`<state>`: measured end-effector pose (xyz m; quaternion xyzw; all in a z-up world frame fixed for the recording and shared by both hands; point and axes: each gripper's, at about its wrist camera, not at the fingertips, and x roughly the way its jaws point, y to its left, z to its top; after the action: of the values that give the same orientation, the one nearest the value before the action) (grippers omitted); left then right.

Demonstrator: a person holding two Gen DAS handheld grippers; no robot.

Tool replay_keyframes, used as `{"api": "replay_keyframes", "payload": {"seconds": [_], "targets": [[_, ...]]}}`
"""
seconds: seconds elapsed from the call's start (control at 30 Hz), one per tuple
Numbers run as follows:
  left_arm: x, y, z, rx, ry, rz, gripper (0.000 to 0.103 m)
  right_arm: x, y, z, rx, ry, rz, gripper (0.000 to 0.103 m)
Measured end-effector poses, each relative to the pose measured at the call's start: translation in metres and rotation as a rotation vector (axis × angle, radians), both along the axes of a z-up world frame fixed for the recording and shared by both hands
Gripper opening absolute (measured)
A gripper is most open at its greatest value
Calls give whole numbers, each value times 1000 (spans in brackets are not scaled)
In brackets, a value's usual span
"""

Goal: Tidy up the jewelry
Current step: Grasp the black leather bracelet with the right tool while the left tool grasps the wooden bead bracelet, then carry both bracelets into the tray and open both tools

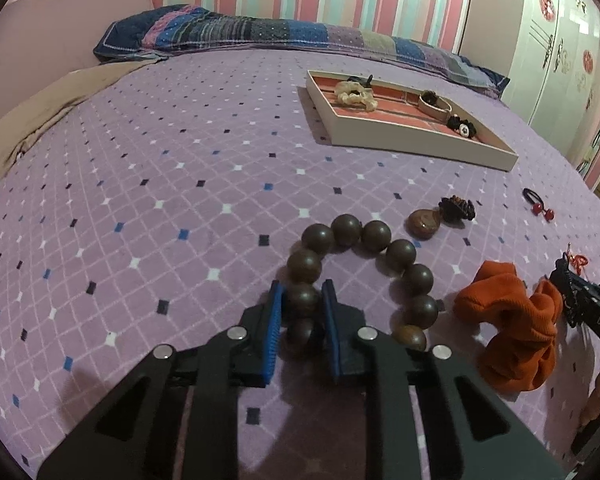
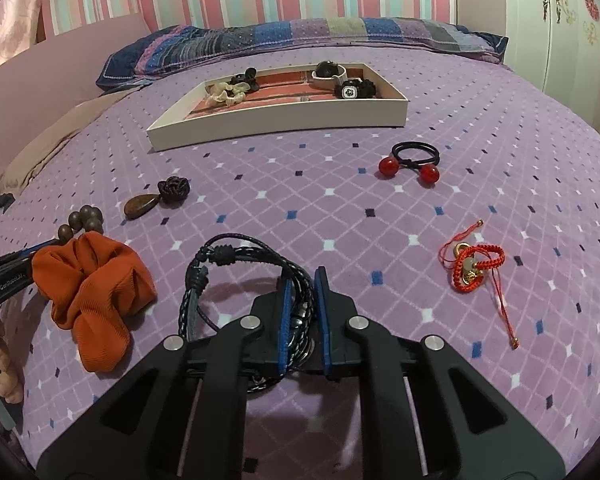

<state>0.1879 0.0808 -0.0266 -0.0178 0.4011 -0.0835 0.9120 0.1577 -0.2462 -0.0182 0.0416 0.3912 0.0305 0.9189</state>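
Bead bracelet (image 1: 360, 276), on bed: your left tongs (image 1: 302, 304) are closed on one bead. Braided bracelet (image 2: 244, 280): pinched in your right tongs (image 2: 302, 292). Tray (image 2: 276, 120) lies ahead, nearer your right.

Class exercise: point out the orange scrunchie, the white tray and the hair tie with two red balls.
orange scrunchie (image 2: 96, 280): right wrist view, on its central fabric folds.
white tray (image 2: 276, 120): right wrist view, on its near outer wall.
hair tie with red balls (image 2: 429, 173): right wrist view, on its right ball.
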Motion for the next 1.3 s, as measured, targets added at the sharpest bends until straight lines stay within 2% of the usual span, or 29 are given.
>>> {"api": "replay_keyframes", "payload": {"seconds": [0.73, 1.07, 1.3], "targets": [[-7, 0, 6, 5, -32, 15, 19, 0, -4, 0, 11, -14, 2, 12], [-10, -5, 43, 32, -142, 20, 19, 18, -9, 13, -1, -43, -4, 12], [12, -22, 72, 52, -200, -15, 19, 42, -12, 28, -16, -70, -1, 12]]}}
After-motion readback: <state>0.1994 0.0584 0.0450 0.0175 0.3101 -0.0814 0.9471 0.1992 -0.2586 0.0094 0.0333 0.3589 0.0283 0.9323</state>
